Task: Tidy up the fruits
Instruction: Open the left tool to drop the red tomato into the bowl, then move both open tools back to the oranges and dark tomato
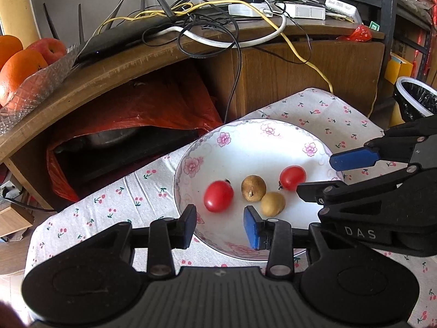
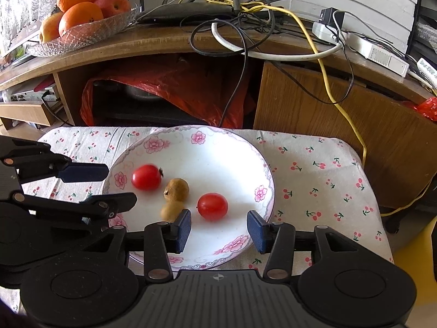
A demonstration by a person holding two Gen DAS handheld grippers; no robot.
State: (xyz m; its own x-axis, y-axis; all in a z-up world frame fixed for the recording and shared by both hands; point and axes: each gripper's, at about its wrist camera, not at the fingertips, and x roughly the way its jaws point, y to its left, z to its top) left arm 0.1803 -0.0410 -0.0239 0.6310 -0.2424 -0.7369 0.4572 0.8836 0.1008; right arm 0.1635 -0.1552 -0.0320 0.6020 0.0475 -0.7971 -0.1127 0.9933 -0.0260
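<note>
Floral-rimmed white plate (image 1: pixel 191 147) sits on a cherry-print cloth (image 1: pixel 114 191) over a low table, in front of a wooden TV cabinet (image 1: pixel 300 63). Four small fruits lie on the plate: two cherry tomatoes and two brown longan-like fruits (exact kind hard to tell).

Left wrist view: left tomato (image 1: pixel 218 196) is nearest the left gripper (image 1: pixel 220 228), just ahead of its gap. Brown fruit (image 1: pixel 253 188) sits mid-plate, touching or nearly touching the second brown fruit (image 1: pixel 272 204), which lies just beyond the gripper's blue pad. Right tomato (image 1: pixel 292 177) is beside the lower finger of the right gripper (image 1: pixel 322 173), which enters from the right side.

Left gripper: fingers spread wide, nothing between them, hovering over the near rim. Right gripper: fingers also apart, empty, over the plate's near right part.

Right wrist view: right gripper (image 2: pixel 218 231) frames the right tomato (image 2: pixel 212 206) just ahead of its gap, not touching. Second brown fruit (image 2: pixel 168 211) is partly hidden behind its left pad. Left gripper (image 2: pixel 120 184) comes in from the left, jaws parted, near the left tomato (image 2: pixel 146 177).

On the cabinet top: glass fruit dish (image 2: pixel 90 31) with oranges (image 2: pixel 80 15) and apples, a black router (image 2: pixel 188 13), tangled cables (image 2: pixel 245 22) including a yellow one. Red plastic bag (image 2: pixel 174 87) fills the open shelf below.
</note>
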